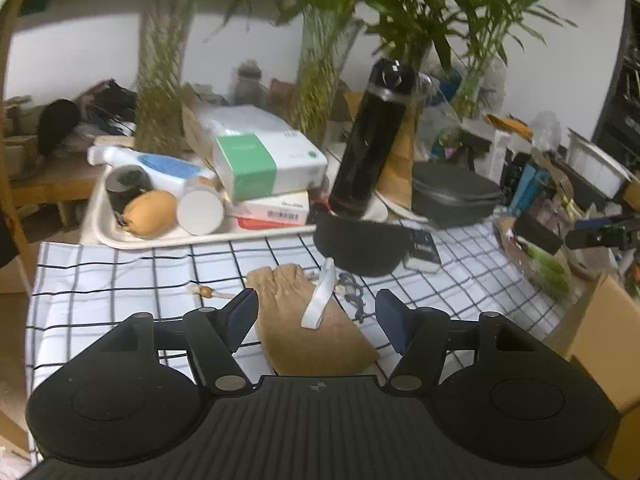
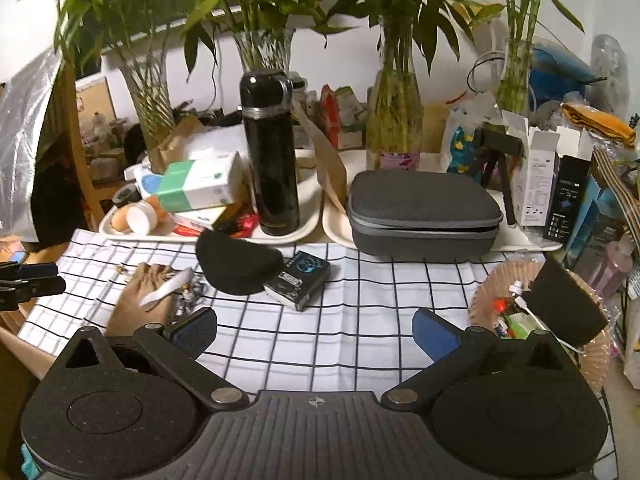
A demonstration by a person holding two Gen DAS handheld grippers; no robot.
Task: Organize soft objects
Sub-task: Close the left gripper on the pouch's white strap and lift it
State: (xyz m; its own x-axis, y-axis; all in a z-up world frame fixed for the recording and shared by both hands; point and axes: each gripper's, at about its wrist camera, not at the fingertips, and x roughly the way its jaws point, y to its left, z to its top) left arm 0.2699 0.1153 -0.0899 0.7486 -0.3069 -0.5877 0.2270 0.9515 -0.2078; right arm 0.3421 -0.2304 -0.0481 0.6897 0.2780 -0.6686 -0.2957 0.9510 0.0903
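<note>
Tan pouch [image 1: 308, 320] lies between the wide-open left gripper [image 1: 316, 316] pads, untouched; right gripper [image 2: 316, 330] wide open, empty.

The left gripper [image 1: 316, 312] hangs over a checked cloth [image 1: 120, 276], its blue-padded jaws parted to either side of a tan drawstring pouch [image 1: 308, 320] without pressing on it. A white strap [image 1: 320, 300] lies across the pouch, and a small tangle of grey cord [image 1: 352, 292] sits just beside it at three o'clock. At one o'clock from the pouch lies a black soft cap-like object [image 1: 360, 248], with a small dark box [image 1: 420, 248] touching its right edge. A black flask [image 1: 372, 136] stands behind, at twelve o'clock. A cream tray [image 1: 120, 236] at ten o'clock holds a tissue box [image 1: 268, 164], a spray bottle [image 1: 160, 164] and a yellow-brown fruit [image 1: 150, 212].
</note>
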